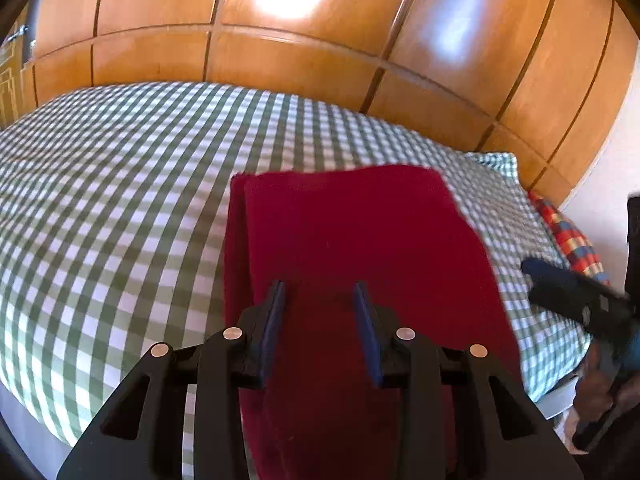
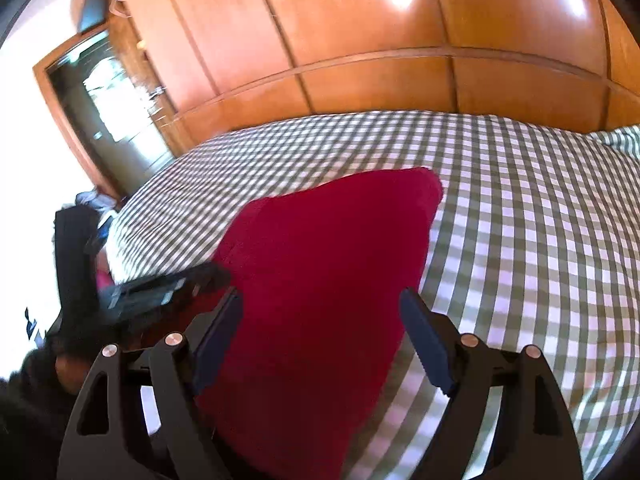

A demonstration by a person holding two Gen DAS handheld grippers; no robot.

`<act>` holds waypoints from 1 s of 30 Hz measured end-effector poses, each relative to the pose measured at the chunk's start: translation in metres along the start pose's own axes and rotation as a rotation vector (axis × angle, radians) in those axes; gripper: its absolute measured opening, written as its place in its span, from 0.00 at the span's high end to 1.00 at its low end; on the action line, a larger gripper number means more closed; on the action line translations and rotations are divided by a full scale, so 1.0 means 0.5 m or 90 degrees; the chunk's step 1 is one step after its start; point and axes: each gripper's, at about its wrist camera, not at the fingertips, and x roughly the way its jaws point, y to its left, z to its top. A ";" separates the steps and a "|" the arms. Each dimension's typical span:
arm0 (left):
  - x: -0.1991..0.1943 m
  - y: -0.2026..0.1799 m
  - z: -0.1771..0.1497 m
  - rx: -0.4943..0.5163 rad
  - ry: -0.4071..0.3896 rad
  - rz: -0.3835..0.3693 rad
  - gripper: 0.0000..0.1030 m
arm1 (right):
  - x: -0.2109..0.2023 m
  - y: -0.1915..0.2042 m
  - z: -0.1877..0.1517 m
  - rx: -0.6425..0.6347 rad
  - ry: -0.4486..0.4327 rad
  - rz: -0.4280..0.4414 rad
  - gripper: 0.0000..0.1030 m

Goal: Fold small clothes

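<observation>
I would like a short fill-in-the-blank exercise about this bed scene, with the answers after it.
1. The folded garment lying on the bed is ____ in colour.
2. The bed sheet has a green and white ____ pattern.
3. Behind the bed stands a wardrobe made of ____.
4. The jaws of the right gripper stand ____, with nothing pressed between them.

Missing words: red; checked; wood; open

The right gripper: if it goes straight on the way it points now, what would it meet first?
Probably the folded dark red cloth on the green-and-white checked bedcover. The right gripper has open jaws with the cloth ahead of them; depth is unclear.
</observation>
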 end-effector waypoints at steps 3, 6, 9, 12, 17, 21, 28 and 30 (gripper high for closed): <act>0.016 0.008 -0.009 -0.001 0.001 -0.002 0.67 | 0.060 -0.016 0.014 0.022 0.021 -0.023 0.22; 0.023 0.010 -0.018 0.002 0.003 0.001 0.67 | 0.140 -0.049 -0.005 0.046 0.077 -0.045 0.21; 0.031 0.006 -0.022 0.009 0.003 0.006 0.67 | 0.159 -0.089 -0.033 0.110 0.065 0.015 0.17; 0.031 -0.002 -0.026 0.021 -0.001 0.014 0.67 | 0.154 -0.074 -0.034 0.090 0.054 0.002 0.16; 0.026 -0.006 -0.028 0.014 -0.003 0.018 0.67 | 0.154 -0.067 -0.040 0.098 0.054 0.002 0.13; 0.015 -0.010 -0.029 0.015 -0.005 0.024 0.67 | 0.141 -0.082 -0.040 0.104 0.057 -0.008 0.09; -0.027 -0.003 -0.031 0.007 -0.022 0.040 0.36 | 0.108 -0.090 -0.009 0.117 0.063 -0.020 0.05; -0.045 0.008 -0.028 0.003 -0.028 0.039 0.35 | 0.091 -0.098 -0.004 0.123 0.060 -0.002 0.05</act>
